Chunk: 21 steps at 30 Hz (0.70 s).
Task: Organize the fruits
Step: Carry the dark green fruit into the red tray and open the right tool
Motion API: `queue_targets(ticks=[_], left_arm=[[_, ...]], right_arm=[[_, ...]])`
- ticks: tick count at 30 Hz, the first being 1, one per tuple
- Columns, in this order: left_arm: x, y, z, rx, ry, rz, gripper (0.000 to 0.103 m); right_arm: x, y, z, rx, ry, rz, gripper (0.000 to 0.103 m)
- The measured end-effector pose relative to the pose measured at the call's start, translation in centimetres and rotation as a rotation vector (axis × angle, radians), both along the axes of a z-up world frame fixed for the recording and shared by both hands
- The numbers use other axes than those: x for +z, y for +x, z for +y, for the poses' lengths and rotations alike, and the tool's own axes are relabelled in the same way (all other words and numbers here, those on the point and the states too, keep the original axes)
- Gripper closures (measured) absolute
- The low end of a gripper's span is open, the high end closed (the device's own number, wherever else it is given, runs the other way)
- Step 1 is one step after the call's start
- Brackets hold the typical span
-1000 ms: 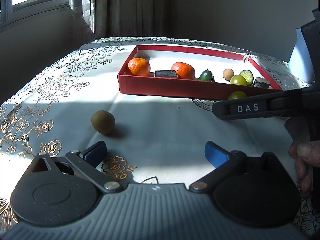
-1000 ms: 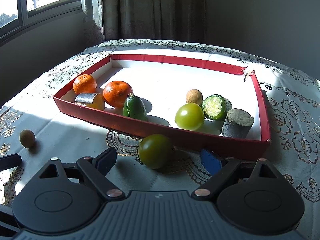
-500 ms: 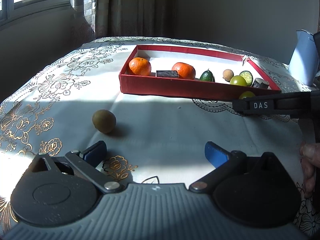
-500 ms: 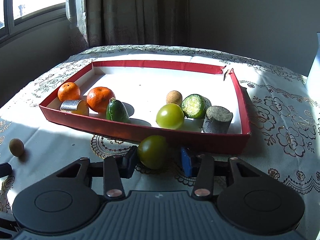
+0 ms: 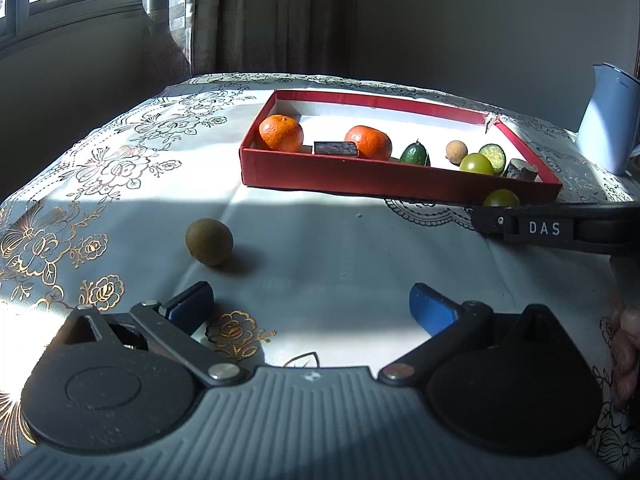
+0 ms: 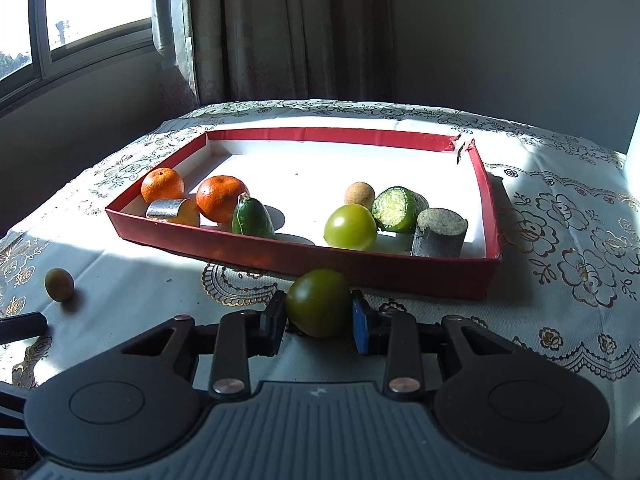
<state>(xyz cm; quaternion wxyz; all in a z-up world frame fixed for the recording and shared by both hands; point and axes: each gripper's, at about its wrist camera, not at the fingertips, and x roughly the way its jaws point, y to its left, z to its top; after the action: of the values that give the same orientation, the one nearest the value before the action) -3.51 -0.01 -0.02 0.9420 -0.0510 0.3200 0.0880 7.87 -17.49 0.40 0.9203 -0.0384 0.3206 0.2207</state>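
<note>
A: Showing the right gripper (image 6: 320, 316) with its jaws just closed in on the green fruit (image 6: 319, 303), one pad at each side. The fruit sits on the worktop (image 6: 560, 320), just outside the near wall of the red tray (image 6: 400, 270). Is the hold sound?

B: Judged doubtful. The fruit is round and smooth, and the pads meet it low and near their tips. A lift taken too quickly could squeeze it forward out of the jaws, and it would likely roll along the cloth.

A: And the tray wall?

B: A second risk. The fruit lies close against that wall; a carry kept too low would strike the rim, knock the fruit loose or shove the light tray and disturb the oranges (image 6: 221, 198) and the pale green fruit (image 6: 350, 226) inside.

A: What of the left gripper (image 5: 310, 310)?

B: Its jaws stand wide and empty. The brown fruit (image 5: 209, 241) rests on the worktop just ahead, toward the left finger, well apart from the tray. A careless reach could nudge it toward the edge.
</note>
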Motion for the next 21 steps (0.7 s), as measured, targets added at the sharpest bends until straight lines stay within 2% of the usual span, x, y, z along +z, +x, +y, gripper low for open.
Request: queue_targets(ticks=[12,21], left_arm=[[0.0,0.0,0.0,0.000,0.005,0.004,0.000],[-0.1,0.1,-0.1,0.002,0.012,0.008,0.000]], right_arm=[[0.3,-1.1,-1.1,0.014,-0.011,-0.031,0.070],[2.0,-1.5,-1.9,0.042,0.008,-0.097,0.070]])
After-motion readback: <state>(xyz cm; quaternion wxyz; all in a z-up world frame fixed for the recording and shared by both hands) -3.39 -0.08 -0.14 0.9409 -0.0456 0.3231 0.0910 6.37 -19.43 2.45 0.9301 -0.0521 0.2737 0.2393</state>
